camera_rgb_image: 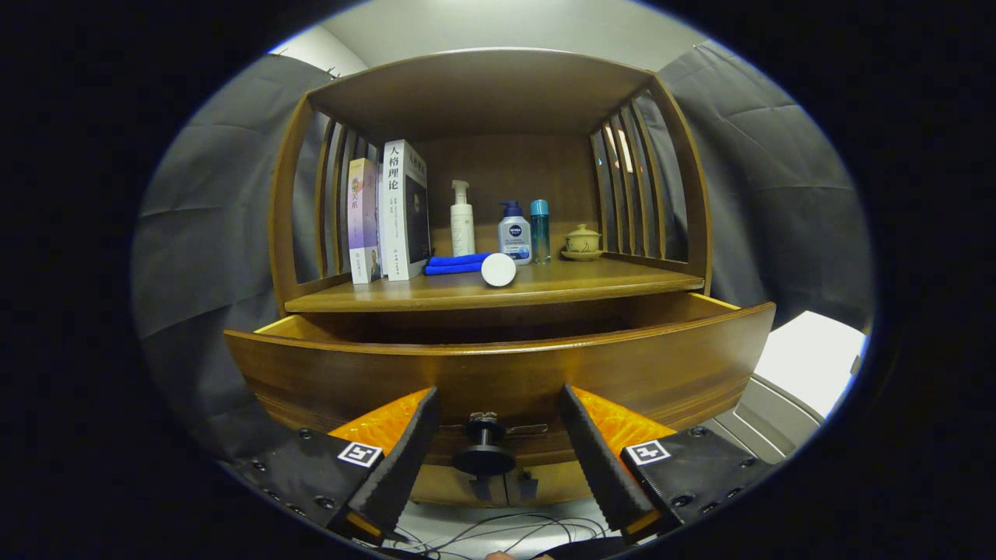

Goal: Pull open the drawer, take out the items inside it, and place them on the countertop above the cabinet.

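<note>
The wooden drawer (498, 365) stands pulled out from the cabinet, its curved front panel close ahead of me. Its dark round knob (484, 451) sits between my two fingers, and neither finger touches it. My gripper (498, 393) is open, with a gap on each side of the knob. The drawer's tall front hides its inside, so I cannot tell what lies in it. Above it runs the countertop (622, 280), a wooden shelf under a curved top board.
On the countertop stand two books (389, 214), a white pump bottle (462, 222), a blue-capped bottle (514, 233), a teal bottle (540, 229) and a small lidded pot (582, 241). A folded blue cloth (455, 264) and a white round jar (498, 270) lie near the front. Cables trail below.
</note>
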Motion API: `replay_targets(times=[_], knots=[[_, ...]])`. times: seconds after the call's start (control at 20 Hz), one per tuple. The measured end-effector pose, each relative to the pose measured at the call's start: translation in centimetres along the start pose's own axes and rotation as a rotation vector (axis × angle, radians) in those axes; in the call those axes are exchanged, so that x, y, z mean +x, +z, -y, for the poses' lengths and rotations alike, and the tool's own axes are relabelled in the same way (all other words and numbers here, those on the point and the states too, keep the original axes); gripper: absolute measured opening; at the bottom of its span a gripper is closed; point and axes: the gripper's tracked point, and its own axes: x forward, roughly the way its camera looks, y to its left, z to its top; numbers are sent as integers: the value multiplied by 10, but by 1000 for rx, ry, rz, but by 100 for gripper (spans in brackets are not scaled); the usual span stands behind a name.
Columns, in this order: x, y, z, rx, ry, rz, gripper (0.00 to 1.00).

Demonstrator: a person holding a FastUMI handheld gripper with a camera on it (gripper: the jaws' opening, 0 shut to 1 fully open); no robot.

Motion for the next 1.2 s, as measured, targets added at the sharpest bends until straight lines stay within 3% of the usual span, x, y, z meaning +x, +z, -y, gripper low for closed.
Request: replay_targets(times=[0.65,1.2], knots=[[67,14,-1,-29,-8,3,98],[95,18,-14,-62,3,0,98]])
